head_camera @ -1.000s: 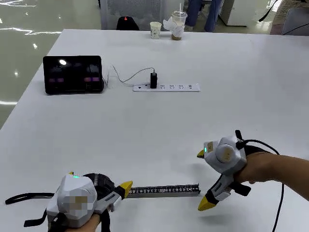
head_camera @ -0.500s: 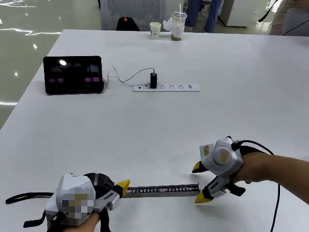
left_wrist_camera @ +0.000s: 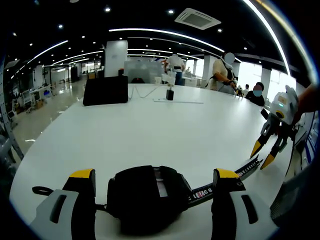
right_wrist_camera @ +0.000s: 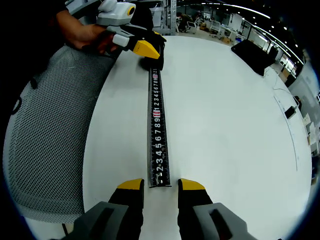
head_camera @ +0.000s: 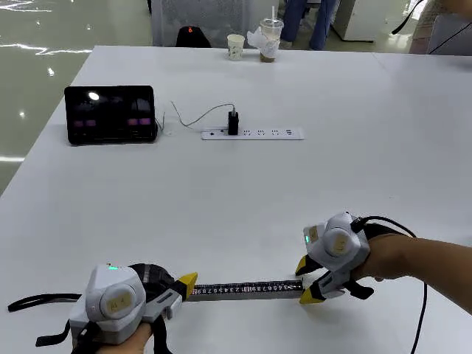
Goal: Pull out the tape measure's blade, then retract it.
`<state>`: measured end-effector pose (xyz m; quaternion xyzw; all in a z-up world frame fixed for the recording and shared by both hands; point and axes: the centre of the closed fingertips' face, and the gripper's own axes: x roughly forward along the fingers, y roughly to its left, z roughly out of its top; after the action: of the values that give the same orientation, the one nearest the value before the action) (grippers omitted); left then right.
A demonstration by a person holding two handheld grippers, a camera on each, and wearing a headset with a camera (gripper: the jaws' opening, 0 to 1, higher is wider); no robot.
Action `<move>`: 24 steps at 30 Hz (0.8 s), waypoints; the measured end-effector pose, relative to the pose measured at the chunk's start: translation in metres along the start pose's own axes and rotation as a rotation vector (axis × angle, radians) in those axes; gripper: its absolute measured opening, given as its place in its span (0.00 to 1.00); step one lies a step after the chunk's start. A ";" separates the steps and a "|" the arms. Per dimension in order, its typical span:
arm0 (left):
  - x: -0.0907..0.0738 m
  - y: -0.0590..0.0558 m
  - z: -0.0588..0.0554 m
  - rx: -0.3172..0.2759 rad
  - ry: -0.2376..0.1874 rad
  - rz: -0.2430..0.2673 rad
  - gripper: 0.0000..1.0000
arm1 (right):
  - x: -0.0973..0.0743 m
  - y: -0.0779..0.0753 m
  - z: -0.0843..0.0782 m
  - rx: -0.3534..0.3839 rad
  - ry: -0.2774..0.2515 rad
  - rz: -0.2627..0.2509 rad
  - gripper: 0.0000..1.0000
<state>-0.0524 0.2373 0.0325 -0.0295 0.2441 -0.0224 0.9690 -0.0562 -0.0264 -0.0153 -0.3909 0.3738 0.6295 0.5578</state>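
- The right tongs point(right_wrist_camera: 161, 186) are narrow but not closed. One jaw stands on each side of the blade point(right_wrist_camera: 157, 125) tip, with a sliver of bench point(head_camera: 243, 199) showing along either edge. From here a small squeeze would pinch the tip across its width.
- The left tongs point(left_wrist_camera: 155, 173) are wide, with the jaws flanking the case point(left_wrist_camera: 147, 200). Whether the pads actually press on it cannot be told. Judged purpose: to anchor the case so it does not slide when the blade is pulled or the spring draws it in.
- The case sits at the near left of the bench. The blade lies flat, numerals up, and runs rightward from the case to the right tongs.
- Judged stage: the blade is partly out. The tip is bracketed so it can be gripped, either to draw out more or to guide the return, since a loose tip would whip back.
- A strap point(left_wrist_camera: 60, 194) trails from the case, on the side away from the blade.
- A tablet point(head_camera: 110, 113), a power strip point(head_camera: 254, 133) and cups point(head_camera: 236, 46) lie well apart, towards the far edge, clear of the blade's line.
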 end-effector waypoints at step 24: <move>0.001 0.002 -0.005 -0.014 0.014 0.003 0.82 | 0.001 -0.004 0.000 0.117 0.000 -0.028 0.11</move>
<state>-0.0533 0.2395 0.0276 -0.0357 0.2508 -0.0195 0.9672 -0.0522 -0.0251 -0.0166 -0.3629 0.4044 0.5989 0.5882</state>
